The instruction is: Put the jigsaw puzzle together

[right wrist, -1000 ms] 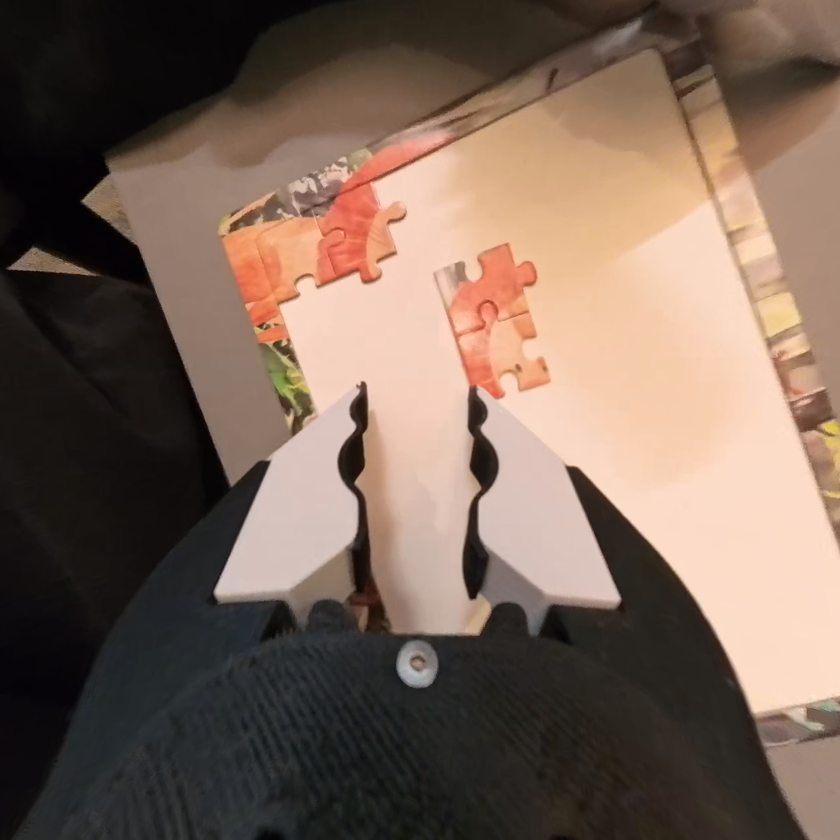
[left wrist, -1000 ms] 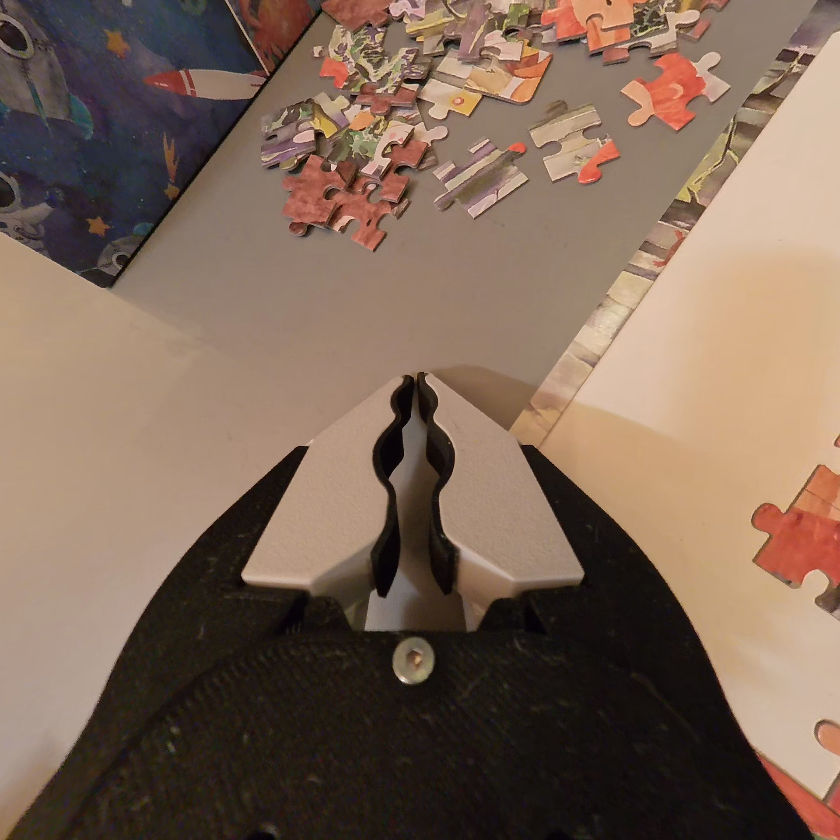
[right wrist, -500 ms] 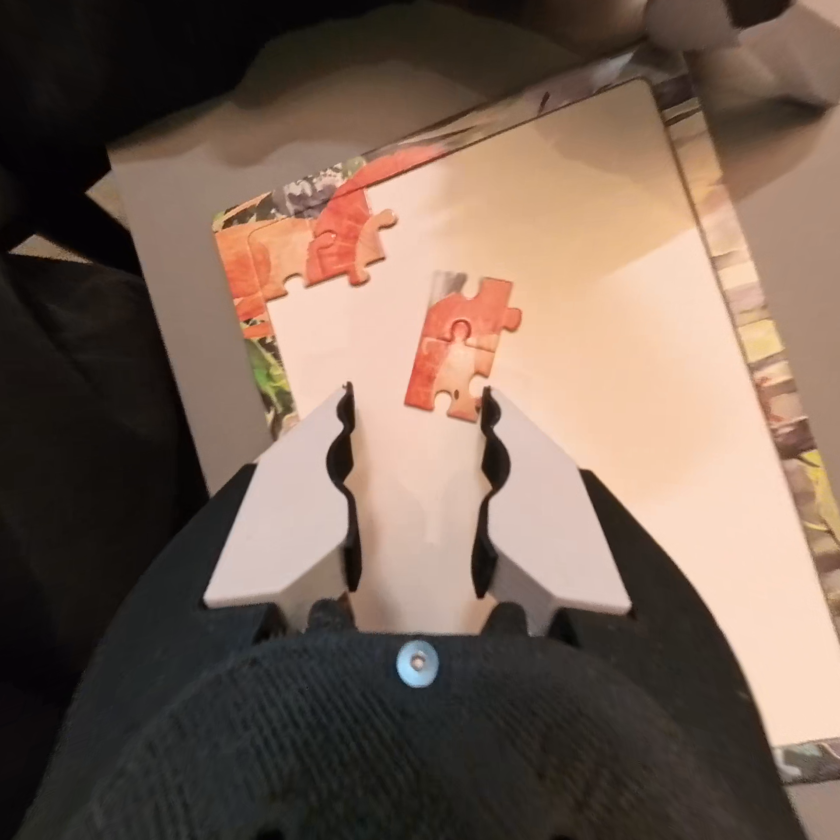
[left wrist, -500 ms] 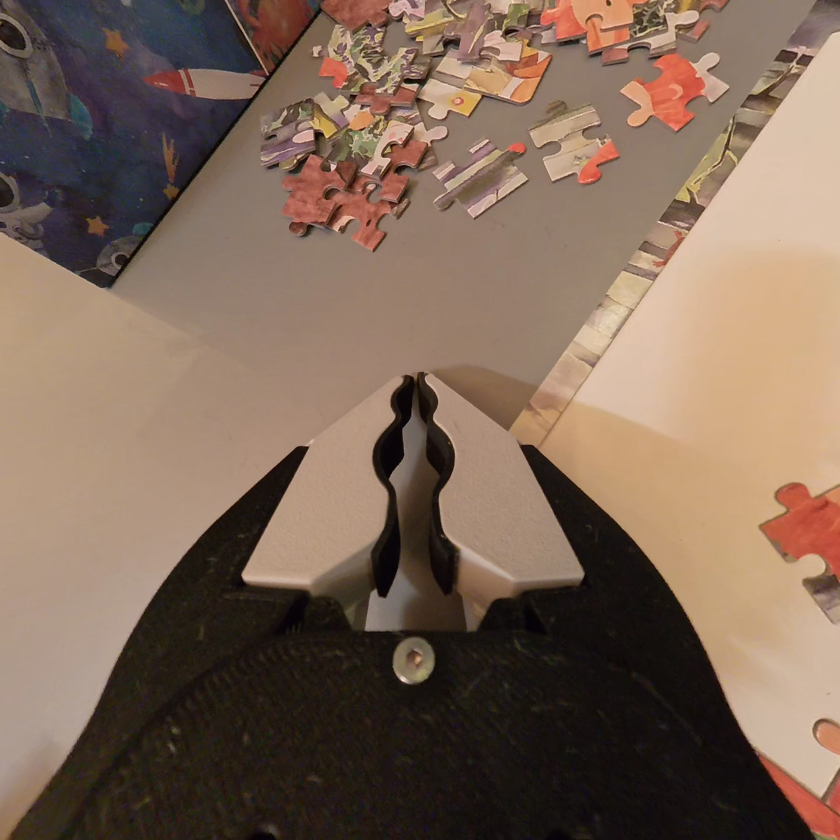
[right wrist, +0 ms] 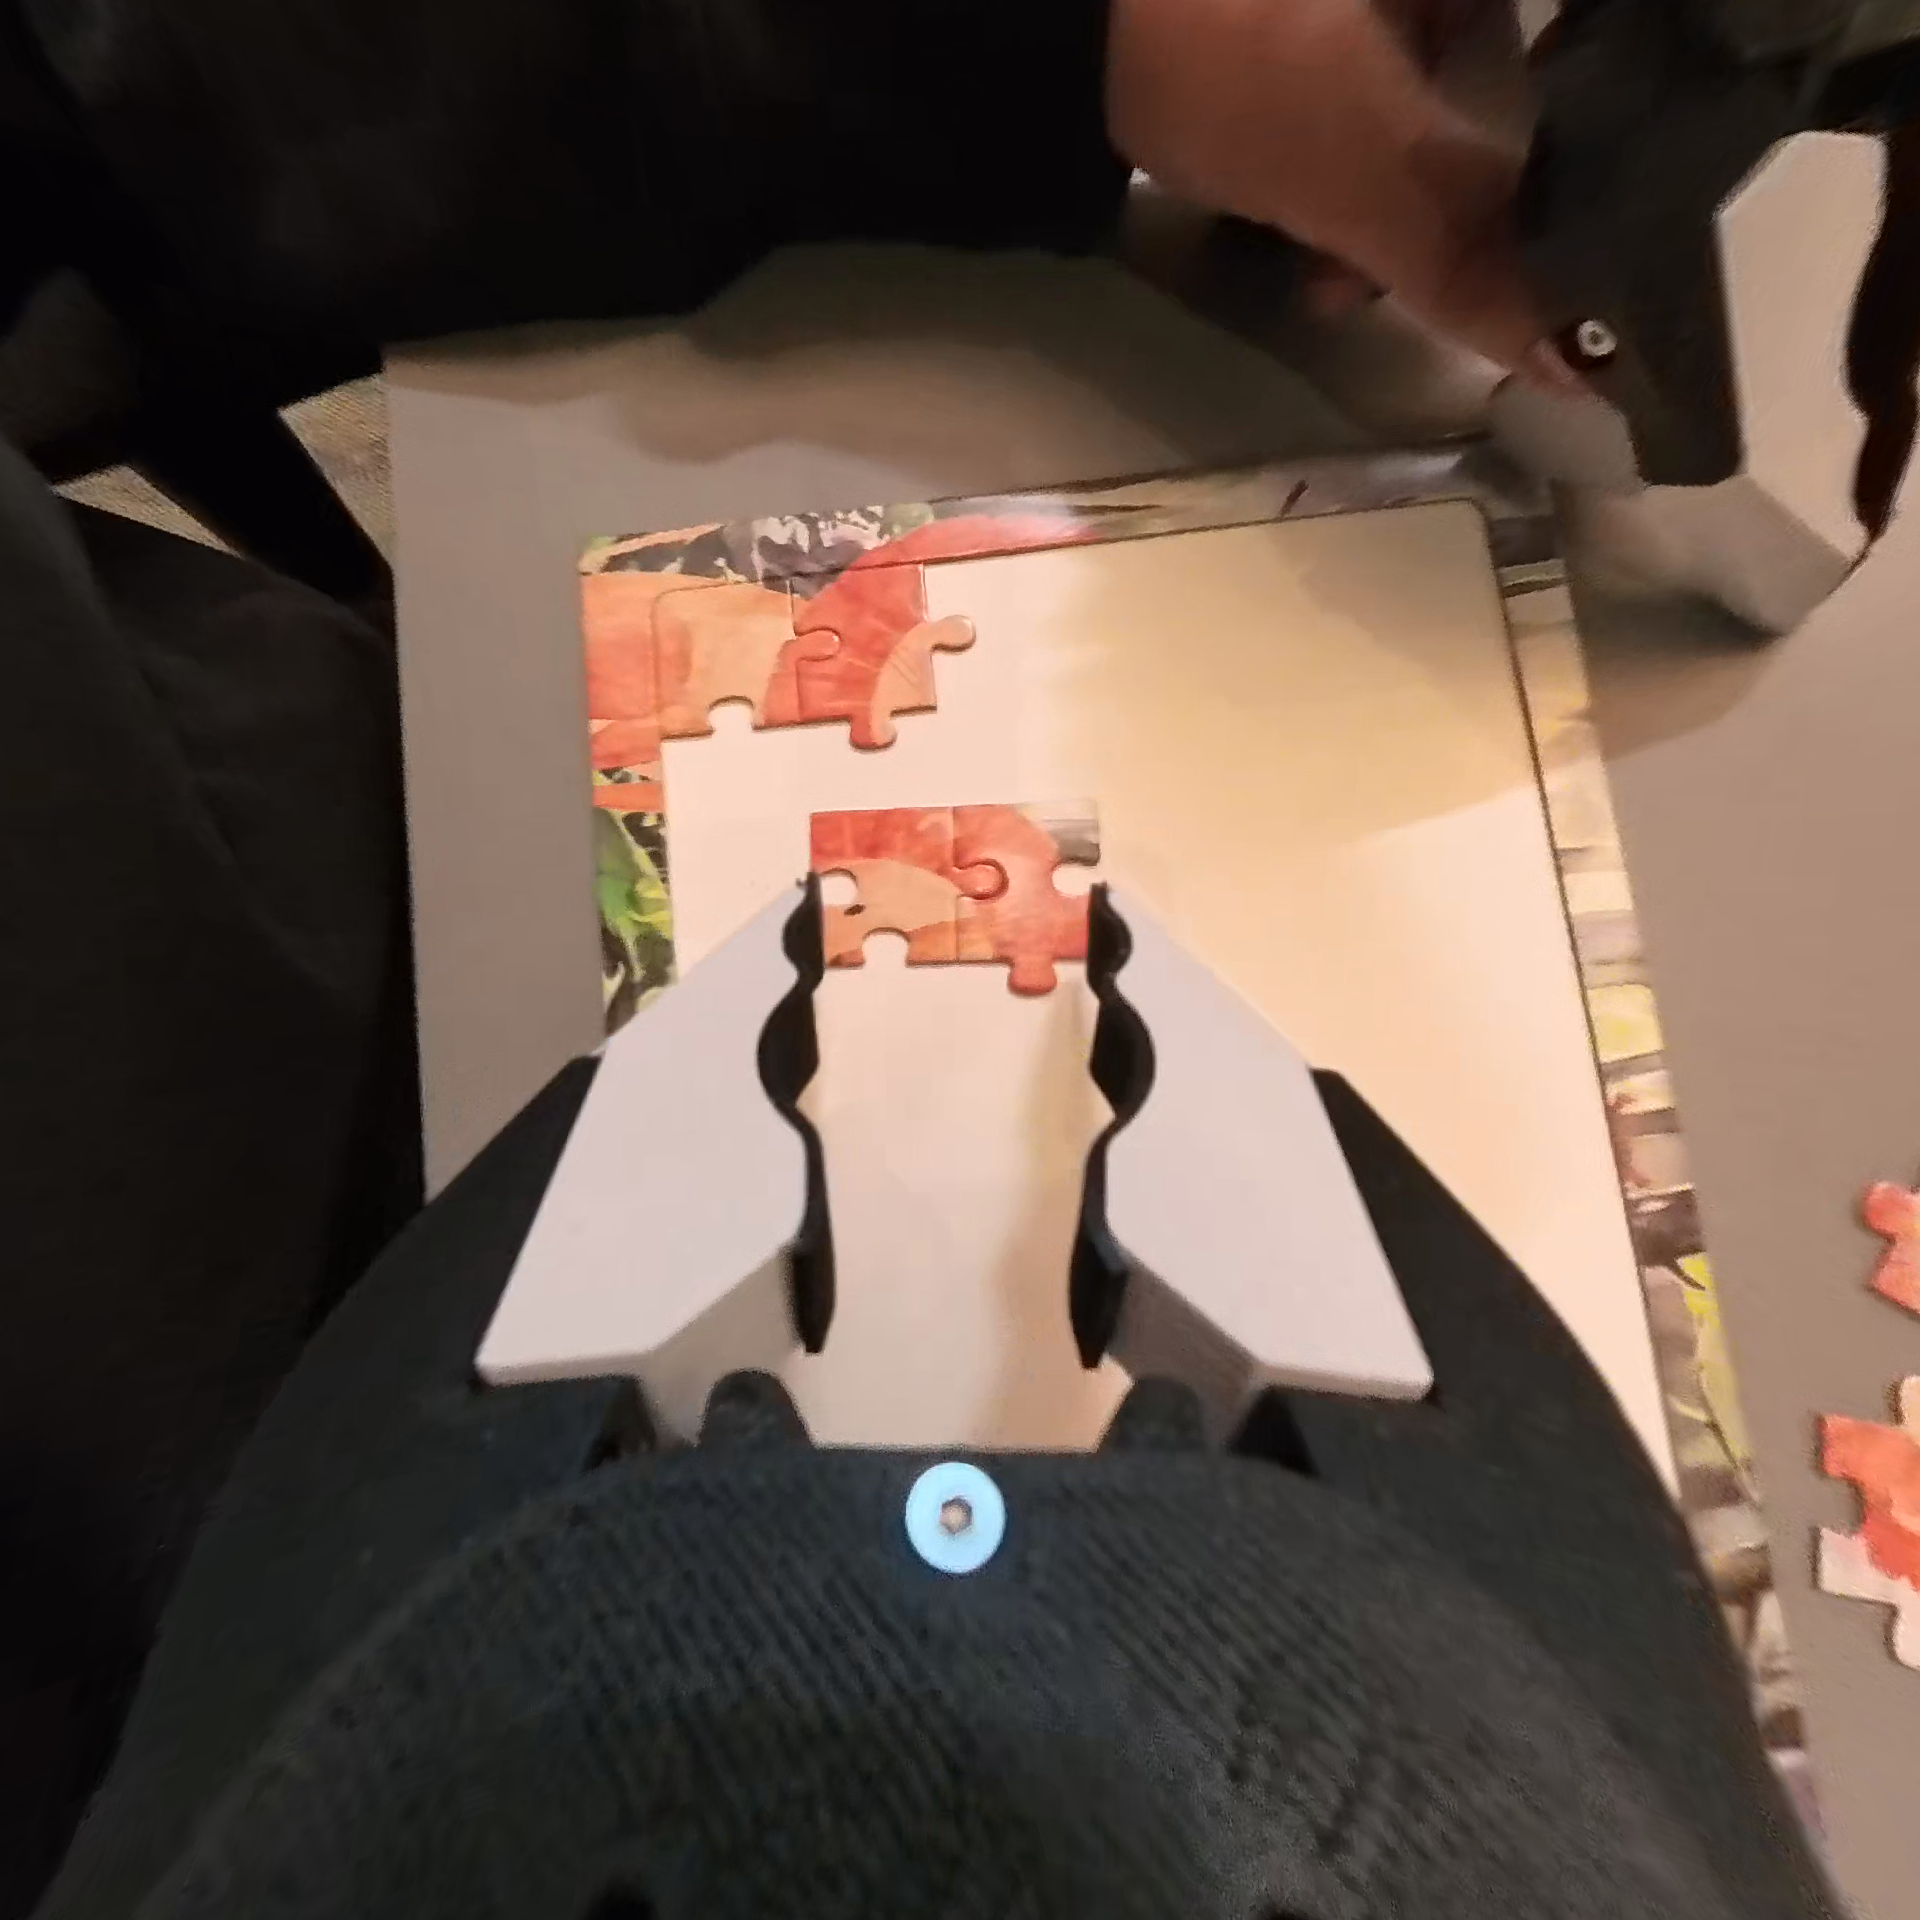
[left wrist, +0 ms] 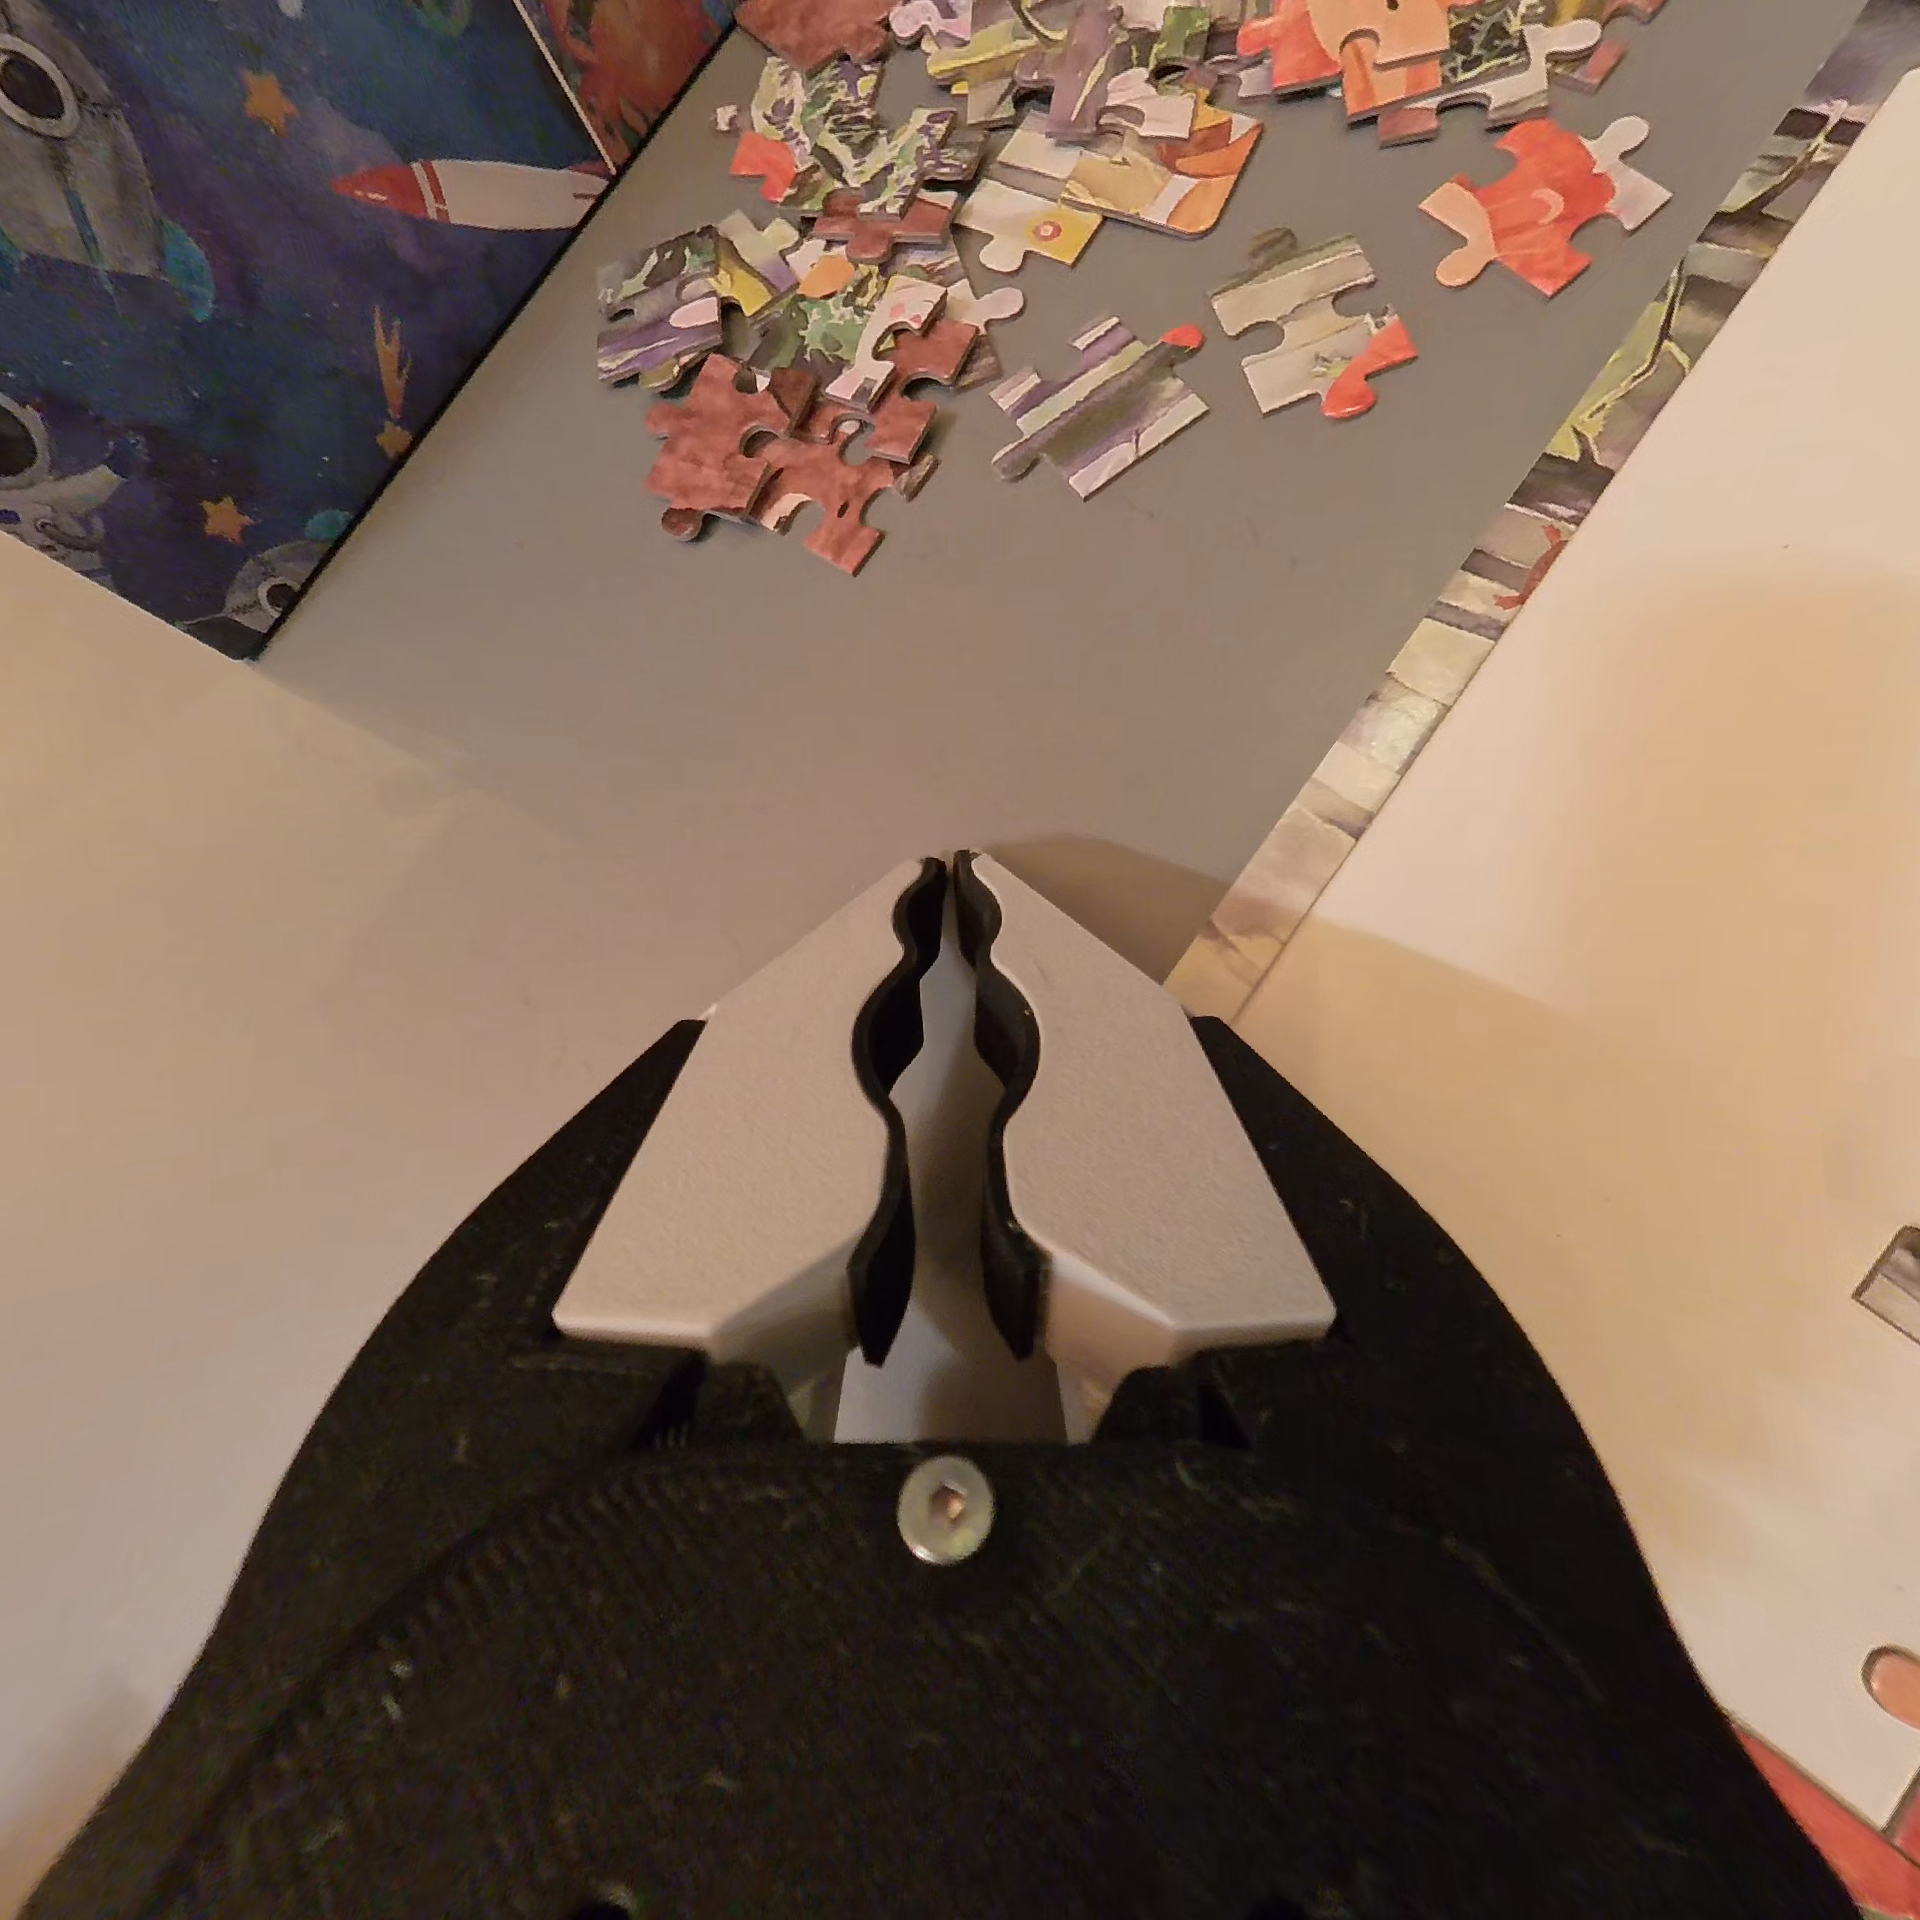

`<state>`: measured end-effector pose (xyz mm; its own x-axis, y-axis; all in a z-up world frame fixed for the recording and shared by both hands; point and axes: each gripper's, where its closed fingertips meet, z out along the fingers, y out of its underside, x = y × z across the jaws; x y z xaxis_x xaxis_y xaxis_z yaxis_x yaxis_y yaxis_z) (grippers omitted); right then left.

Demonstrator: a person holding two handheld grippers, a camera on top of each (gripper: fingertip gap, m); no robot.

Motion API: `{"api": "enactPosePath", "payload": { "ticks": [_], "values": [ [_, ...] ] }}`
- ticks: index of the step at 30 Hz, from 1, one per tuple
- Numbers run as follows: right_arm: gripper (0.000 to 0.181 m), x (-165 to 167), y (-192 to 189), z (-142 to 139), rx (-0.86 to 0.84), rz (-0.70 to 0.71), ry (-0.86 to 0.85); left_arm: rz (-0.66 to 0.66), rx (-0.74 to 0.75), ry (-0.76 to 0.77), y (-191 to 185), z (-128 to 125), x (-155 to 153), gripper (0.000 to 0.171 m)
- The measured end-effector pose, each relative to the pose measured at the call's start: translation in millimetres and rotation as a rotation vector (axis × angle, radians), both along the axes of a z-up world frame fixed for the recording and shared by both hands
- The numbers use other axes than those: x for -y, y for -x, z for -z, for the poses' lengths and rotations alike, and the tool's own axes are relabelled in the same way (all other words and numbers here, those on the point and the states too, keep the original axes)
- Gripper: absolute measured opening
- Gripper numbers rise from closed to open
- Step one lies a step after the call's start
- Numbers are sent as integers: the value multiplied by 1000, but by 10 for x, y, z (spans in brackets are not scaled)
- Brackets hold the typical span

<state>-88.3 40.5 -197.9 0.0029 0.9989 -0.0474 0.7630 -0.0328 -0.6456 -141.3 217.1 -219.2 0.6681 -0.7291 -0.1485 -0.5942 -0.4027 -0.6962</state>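
My right gripper (right wrist: 948,902) is open over the white puzzle tray (right wrist: 1247,831). Its fingertips (right wrist: 798,914) flank a joined pair of orange pieces (right wrist: 935,847) lying flat on the tray. Whether they touch the pair I cannot tell. Two orange pieces (right wrist: 821,655) sit fitted in the tray's corner. My left gripper (left wrist: 951,864) is shut and empty, resting by the tray's patterned border (left wrist: 1382,717). It also shows in the right wrist view (right wrist: 1621,416), held by a hand (right wrist: 1299,156). A pile of loose pieces (left wrist: 935,208) lies beyond it on the grey table.
A space-themed puzzle board (left wrist: 208,260) lies at the far left. A pale board (left wrist: 208,935) is at the near left. Loose orange pieces (right wrist: 1875,1507) lie right of the tray. Dark clothing (right wrist: 156,831) fills the left of the right wrist view.
My right gripper opened wider and moved up to the joined pair, which turned and shifted, now square with the tray between the fingertips. The left gripper has not moved.
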Motion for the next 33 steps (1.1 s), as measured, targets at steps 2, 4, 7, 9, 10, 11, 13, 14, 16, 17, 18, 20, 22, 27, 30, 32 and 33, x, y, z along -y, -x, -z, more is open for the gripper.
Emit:
{"api": "enactPosePath", "payload": {
  "ticks": [2, 4, 7, 9, 10, 11, 13, 14, 16, 17, 18, 20, 22, 27, 30, 32, 33],
  "values": [
    [52, -10, 5, 84, 34, -17, -20, 0, 0, 0, 1, -1, 1, 3],
    [57, 18, 16, 144, 61, -39, -27, 0, 2, 2, 0, 0, 1, 3],
    [64, 48, 22, 177, 79, -64, -49, 0, 1, 1, 0, -1, 0, 3],
    [64, 40, 9, 189, 83, -67, -60, 0, 1, 1, -1, -1, 1, 3],
    [64, 39, 9, 190, 76, -68, -56, 1, 1, 1, -1, -1, 2, 3],
    [64, 39, 10, 188, 68, -69, -52, 1, 0, 1, -1, -1, 1, 3],
    [62, 31, 14, 188, 63, -69, -55, 1, 0, 0, -1, -1, 1, 3],
    [61, 30, 16, 189, 66, -71, -62, 1, 0, 0, -1, -1, 0, 3],
    [63, 25, 17, 188, 78, -71, -69, 0, 1, 1, -1, -2, 1, 3],
    [65, 14, 21, 187, 83, -67, -74, 0, 1, 2, 0, -2, 0, 3],
    [64, 7, 30, 185, 84, -65, -80, 0, 1, 1, -1, -2, 0, 3],
    [62, 18, 54, 185, 86, -69, -80, 0, 1, 1, -1, -2, 0, 3],
    [59, 32, 69, 187, 92, -75, -70, 0, 1, 1, 0, -2, 0, 3],
    [56, -53, 93, 181, 87, -53, -79, 1, -1, 0, 0, -2, 0, 3],
    [52, -154, 129, 173, 77, -30, -92, 1, 0, 0, -1, -2, 1, 3],
    [49, -218, 178, 174, 70, -13, -86, 1, 0, 0, 0, -2, 0, 3],
    [50, -247, 208, 175, 66, -5, -81, 1, 0, 0, 0, -2, 0, 3]
  ]
}}
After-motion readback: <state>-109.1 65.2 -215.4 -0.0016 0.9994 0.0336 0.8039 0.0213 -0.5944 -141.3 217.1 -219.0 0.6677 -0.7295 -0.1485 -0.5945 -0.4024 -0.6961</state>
